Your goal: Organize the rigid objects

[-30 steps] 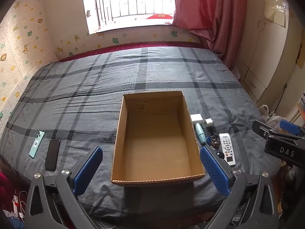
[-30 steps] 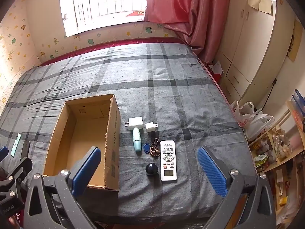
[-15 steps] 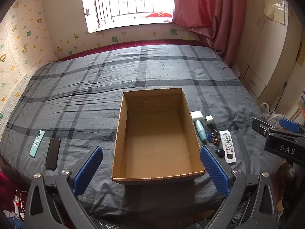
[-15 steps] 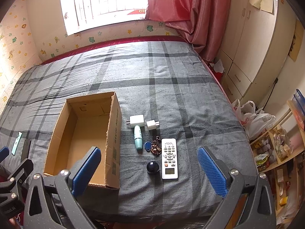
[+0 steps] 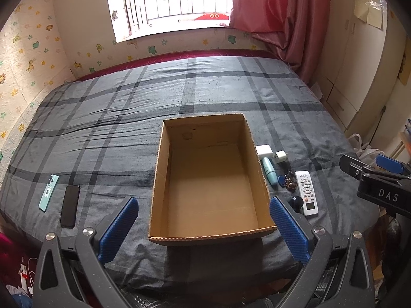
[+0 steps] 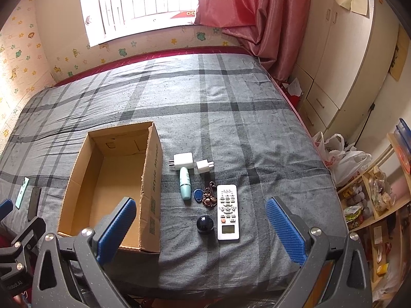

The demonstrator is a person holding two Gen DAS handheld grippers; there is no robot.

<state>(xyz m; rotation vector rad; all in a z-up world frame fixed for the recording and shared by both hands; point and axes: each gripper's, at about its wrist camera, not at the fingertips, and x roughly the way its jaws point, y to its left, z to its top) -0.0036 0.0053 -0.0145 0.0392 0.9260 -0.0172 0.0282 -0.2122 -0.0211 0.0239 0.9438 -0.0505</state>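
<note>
Empty cardboard box [image 5: 208, 179] sits on the bed [image 6: 231, 102] straight ahead of my left claw [image 5: 203, 228], which is spread wide and holds nothing; two phones [image 5: 59, 200] lie off to its left. White remote [image 6: 227, 211], dark round cap [image 6: 205, 223], teal tube [image 6: 185, 186], keys and two chargers [image 6: 183, 161] lie just ahead of my right claw [image 6: 200, 229], also wide and empty. I'd take the remote first: come down across its narrow width, pinch mid-body, lift clear of the box wall.
</note>
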